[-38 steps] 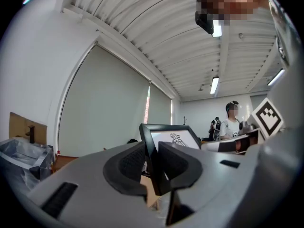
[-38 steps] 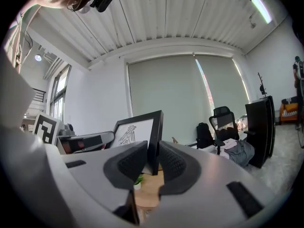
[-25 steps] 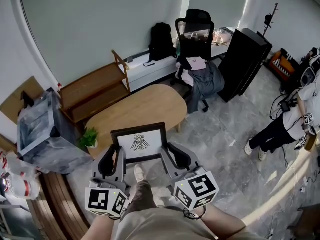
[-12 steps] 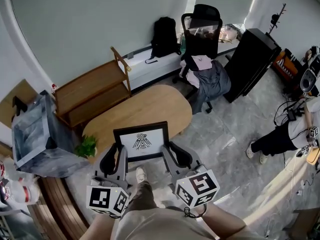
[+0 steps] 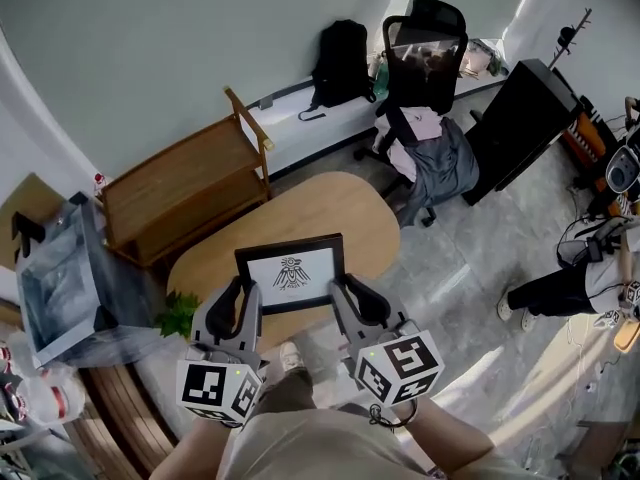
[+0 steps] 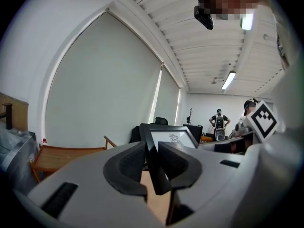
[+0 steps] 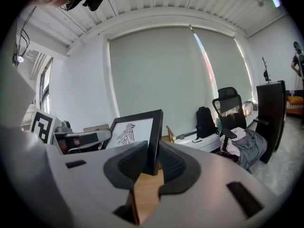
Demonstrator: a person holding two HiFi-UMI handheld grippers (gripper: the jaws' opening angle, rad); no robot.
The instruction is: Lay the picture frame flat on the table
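Note:
A black picture frame with a white print of a bird figure is held between both grippers above the near end of the oval wooden table. My left gripper is shut on the frame's left edge, and my right gripper is shut on its right edge. In the left gripper view the picture frame stands edge-on between the jaws of the left gripper. The right gripper view shows the picture frame with its right edge pinched in the right gripper.
A small green potted plant sits at the table's near left edge. A wooden shelf stands left of the table, a grey bin further left. An office chair draped with clothes and a black cabinet stand beyond. A person is at the right.
Both grippers have carried the frame forward, from over the floor at the table's near edge to over the tabletop. The grip on both edges is unchanged.

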